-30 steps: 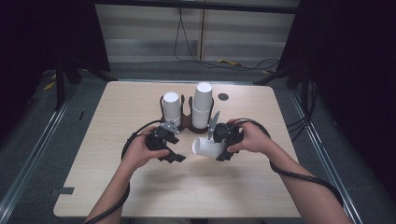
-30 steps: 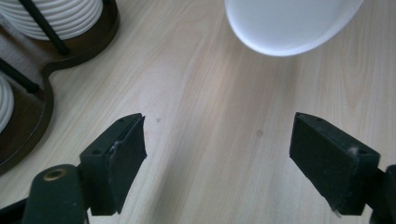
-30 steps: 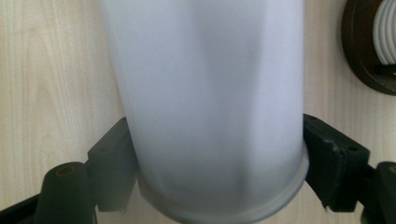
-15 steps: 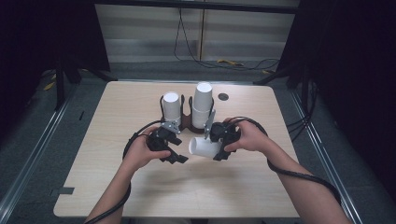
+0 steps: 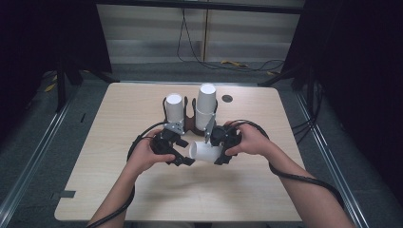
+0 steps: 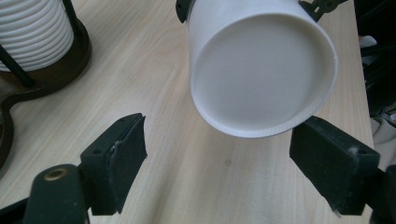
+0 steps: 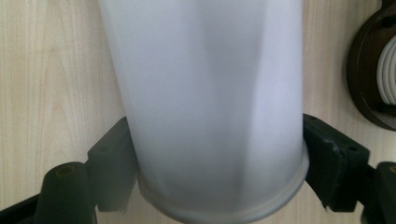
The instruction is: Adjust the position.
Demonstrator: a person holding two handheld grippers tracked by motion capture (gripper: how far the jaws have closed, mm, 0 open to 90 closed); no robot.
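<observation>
Holding: the right gripper [image 5: 215, 151] pinches a white cup [image 5: 205, 152] by its sides near the rim, jaws pressed against both walls in the right gripper view
Cup position: lifted just over the table [image 5: 114, 190], between the two hands, in front of the cup rack [image 5: 190, 124]
Long axis: lying sideways, flat base pointing toward the left gripper [image 5: 179, 153]; rim end at the right gripper
Left gripper: jaws spread wide, touching nothing; the cup's base [image 6: 264, 77] hangs just ahead of and between them, a little toward its right jaw
Nearer hand: the left one is the free one, right beside the base
Material: thin, smooth, matte white plastic or paper; tapered round wall; rolled lip
Rack: dark metal, holding two upside-down cup stacks [image 5: 206, 105]; ribbed rims [image 6: 32, 32]
Table: pale wood grain
</observation>
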